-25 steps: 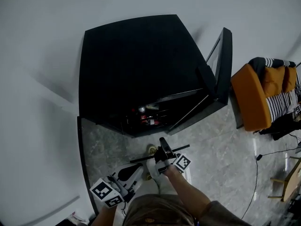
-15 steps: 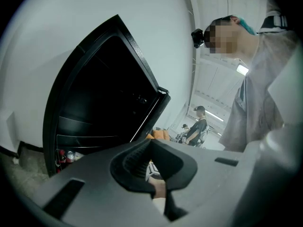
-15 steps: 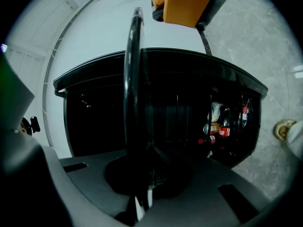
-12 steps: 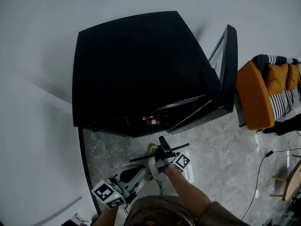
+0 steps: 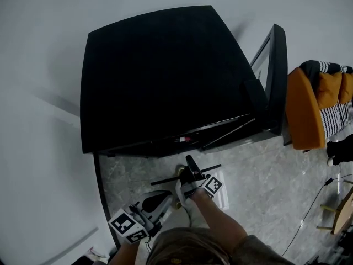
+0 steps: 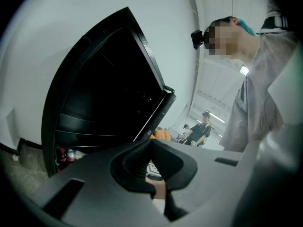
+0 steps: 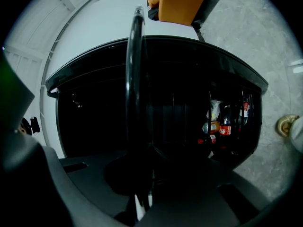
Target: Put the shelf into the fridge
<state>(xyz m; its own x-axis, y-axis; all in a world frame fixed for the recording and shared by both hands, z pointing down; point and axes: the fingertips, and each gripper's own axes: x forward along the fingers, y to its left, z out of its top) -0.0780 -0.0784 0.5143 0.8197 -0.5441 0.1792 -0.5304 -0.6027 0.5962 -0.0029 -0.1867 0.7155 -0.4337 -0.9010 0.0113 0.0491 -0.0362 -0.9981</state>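
- Nearer now sits the big black fridge (image 5: 165,76) in the head view, and less of its inside shows.
- Right gripper (image 5: 191,171) fingers are clamped on the thin black wire shelf (image 5: 162,179) (seen edge-on, like a bar).
- Its long side lies sideways across the open front, just ahead.
- Left gripper (image 5: 157,200) fingers are together, holding nothing, farther back.
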